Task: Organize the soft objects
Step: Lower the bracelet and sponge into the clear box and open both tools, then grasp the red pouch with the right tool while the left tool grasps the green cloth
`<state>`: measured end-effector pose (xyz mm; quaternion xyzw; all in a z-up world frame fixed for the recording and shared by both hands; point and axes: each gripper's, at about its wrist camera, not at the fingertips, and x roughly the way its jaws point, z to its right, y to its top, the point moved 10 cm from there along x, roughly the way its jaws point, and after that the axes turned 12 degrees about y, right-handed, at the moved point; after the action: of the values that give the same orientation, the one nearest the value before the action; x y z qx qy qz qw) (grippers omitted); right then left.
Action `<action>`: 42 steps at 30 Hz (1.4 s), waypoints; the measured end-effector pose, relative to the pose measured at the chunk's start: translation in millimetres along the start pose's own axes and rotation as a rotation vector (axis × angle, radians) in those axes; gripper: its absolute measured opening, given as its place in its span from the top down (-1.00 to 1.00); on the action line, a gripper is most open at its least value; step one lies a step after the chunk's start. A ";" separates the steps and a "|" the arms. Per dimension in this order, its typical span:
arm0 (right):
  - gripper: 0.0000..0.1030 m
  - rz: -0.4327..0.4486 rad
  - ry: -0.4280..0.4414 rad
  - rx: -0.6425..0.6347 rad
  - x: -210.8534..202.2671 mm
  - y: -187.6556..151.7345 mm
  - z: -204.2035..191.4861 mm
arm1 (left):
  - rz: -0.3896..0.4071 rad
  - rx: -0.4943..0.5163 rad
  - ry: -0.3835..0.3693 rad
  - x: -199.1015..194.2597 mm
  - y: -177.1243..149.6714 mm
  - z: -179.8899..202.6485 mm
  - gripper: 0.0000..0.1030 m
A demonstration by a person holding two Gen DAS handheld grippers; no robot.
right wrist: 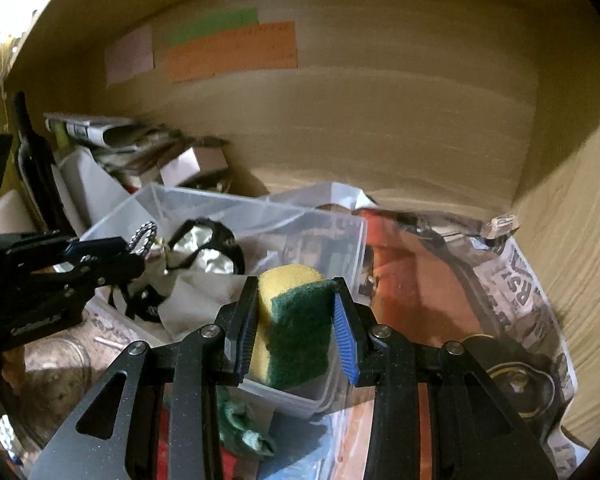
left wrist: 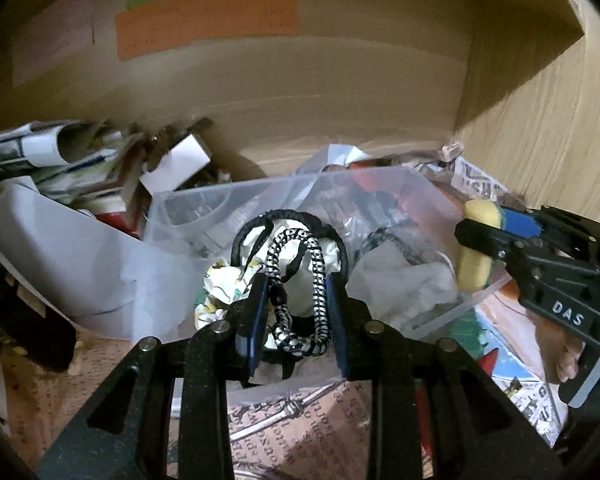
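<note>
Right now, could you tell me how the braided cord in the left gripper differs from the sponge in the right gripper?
The braided cord is a thin black-and-white loop; the sponge is a solid block, yellow foam with a green scouring face. The cord hangs limp between the left gripper pads, while the sponge keeps its shape, standing upright in the right gripper. Both are soft, both are gripped, and both are held over the clear plastic bin.

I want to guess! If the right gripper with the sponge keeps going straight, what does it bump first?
Probably the clear plastic bin just ahead of the right gripper and its yellow-and-green sponge; depth is unclear.
</note>
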<state>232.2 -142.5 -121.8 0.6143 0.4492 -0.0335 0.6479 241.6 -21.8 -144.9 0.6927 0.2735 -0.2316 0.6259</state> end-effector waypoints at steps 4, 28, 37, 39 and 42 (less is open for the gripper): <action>0.34 -0.016 0.000 -0.005 2.6 -3.2 -0.3 | -0.015 0.004 0.006 10.9 -1.7 2.3 0.16; -0.70 0.047 0.062 0.007 -48.4 -20.5 -38.1 | 0.120 -0.040 0.017 -61.7 -12.5 -19.9 -0.72; -0.70 -0.112 0.148 0.089 -25.6 -84.3 -63.4 | 0.017 -0.026 -0.006 -63.2 -73.2 -15.0 -0.73; -0.70 -0.141 0.159 0.098 -20.9 -93.5 -68.3 | -0.007 -0.020 -0.012 -61.3 -87.9 -12.7 -0.73; -0.60 -0.174 0.156 0.097 -15.4 -102.8 -72.5 | -0.036 -0.007 -0.017 -60.3 -106.7 -8.0 -0.73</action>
<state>122.6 -115.4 -179.5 0.6043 0.5479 -0.0634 0.5750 125.3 -12.1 -183.0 0.6834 0.2814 -0.2479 0.6264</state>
